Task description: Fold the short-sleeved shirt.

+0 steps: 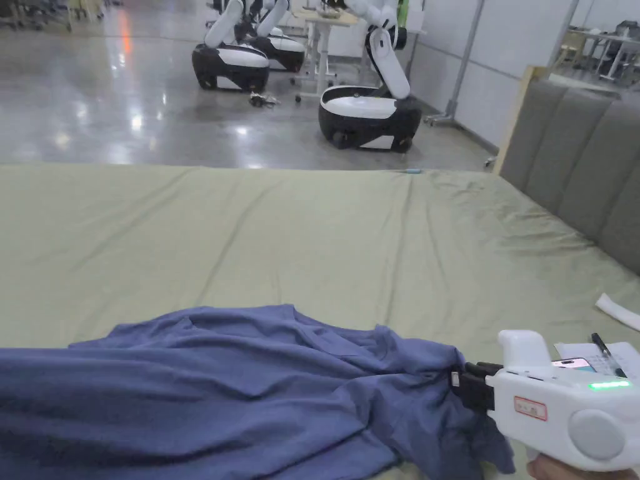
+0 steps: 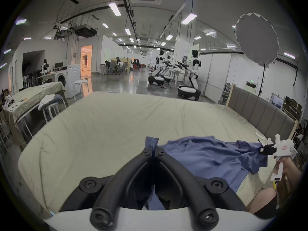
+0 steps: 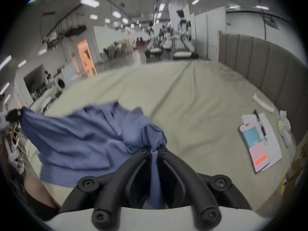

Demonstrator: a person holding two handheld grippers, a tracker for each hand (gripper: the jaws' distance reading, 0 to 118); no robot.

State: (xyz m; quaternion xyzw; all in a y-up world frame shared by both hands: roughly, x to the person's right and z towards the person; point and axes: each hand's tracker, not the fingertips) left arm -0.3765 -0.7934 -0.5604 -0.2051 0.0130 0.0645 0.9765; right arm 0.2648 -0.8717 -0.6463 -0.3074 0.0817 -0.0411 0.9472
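The blue short-sleeved shirt (image 1: pixel 206 387) lies crumpled on the green sheet (image 1: pixel 300 237) of the bed, at the near edge, w/ many folds, stretched sideways between the two tools. The right gripper (image 1: pixel 459 381) is at the right end of the shirt; in the head view its black jaws bite into the cloth. In the right gripper view the right gripper's jaws are pressed together and a bunch of blue cloth (image 3: pixel 154 148) is pinched between the tips, the cloth running down btw. the jaws. In the left gripper view the left gripper (image 2: pixel 154 148) has its jaws closed on a small peak of the shirt's edge (image 2: pixel 152 141), which stands up above the tips. The same view shows the other tool far at right, held by a hand (image 2: pixel 290 166).

On the sheet near the padded headboard (image 1: pixel 581 169) lie a phone (image 3: pixel 254 148) on white papers (image 3: pixel 270 144) and a pen (image 1: pixel 605 347). Behind the bed, on the shiny floor, stand white-black robots (image 1: pixel 369 106).
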